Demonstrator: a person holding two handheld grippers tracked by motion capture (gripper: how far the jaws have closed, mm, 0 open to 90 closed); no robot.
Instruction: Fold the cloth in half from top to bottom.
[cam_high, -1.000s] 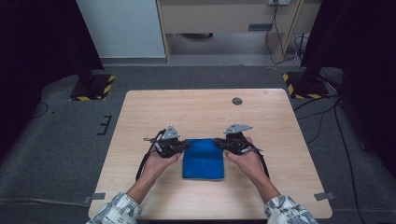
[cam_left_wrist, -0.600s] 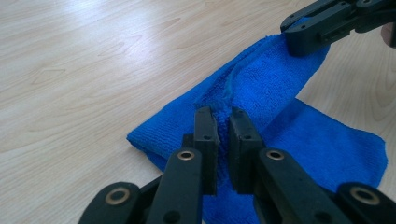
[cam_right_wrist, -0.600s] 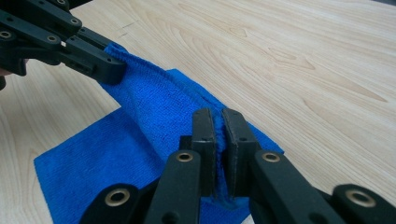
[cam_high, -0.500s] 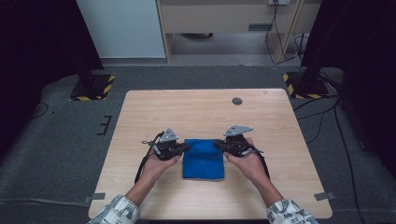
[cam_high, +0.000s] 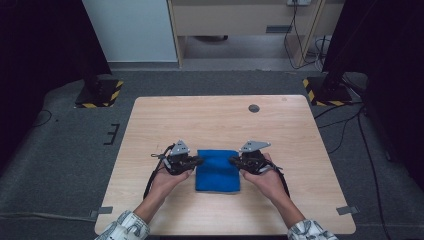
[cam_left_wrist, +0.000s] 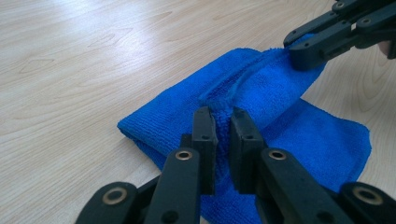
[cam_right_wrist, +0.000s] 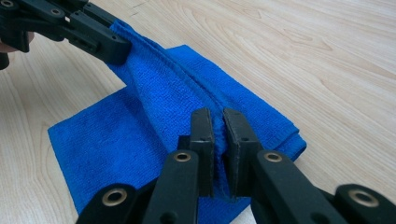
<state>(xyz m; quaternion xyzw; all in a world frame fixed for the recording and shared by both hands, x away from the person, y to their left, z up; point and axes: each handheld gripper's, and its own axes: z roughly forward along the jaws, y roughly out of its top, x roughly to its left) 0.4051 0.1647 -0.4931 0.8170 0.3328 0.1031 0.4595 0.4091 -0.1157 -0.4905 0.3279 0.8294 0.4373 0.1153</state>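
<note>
A folded blue cloth (cam_high: 217, 172) lies on the wooden table (cam_high: 210, 120), near its front middle. My left gripper (cam_high: 198, 161) is shut on the cloth's left side near the far edge. My right gripper (cam_high: 233, 161) is shut on the matching spot on its right side. In the left gripper view my jaws pinch a raised ridge of the cloth (cam_left_wrist: 280, 135), and the right gripper (cam_left_wrist: 299, 58) holds the ridge's other end. The right gripper view mirrors this: the cloth (cam_right_wrist: 116, 140) is taut up to the left gripper (cam_right_wrist: 116, 51). A top layer is lifted between them.
A small dark round disc (cam_high: 254, 108) sits in the table at the far right. Bare wood surrounds the cloth on all sides. On the floor beyond the table stand two posts with yellow-black striped bases (cam_high: 100, 94) (cam_high: 327, 90).
</note>
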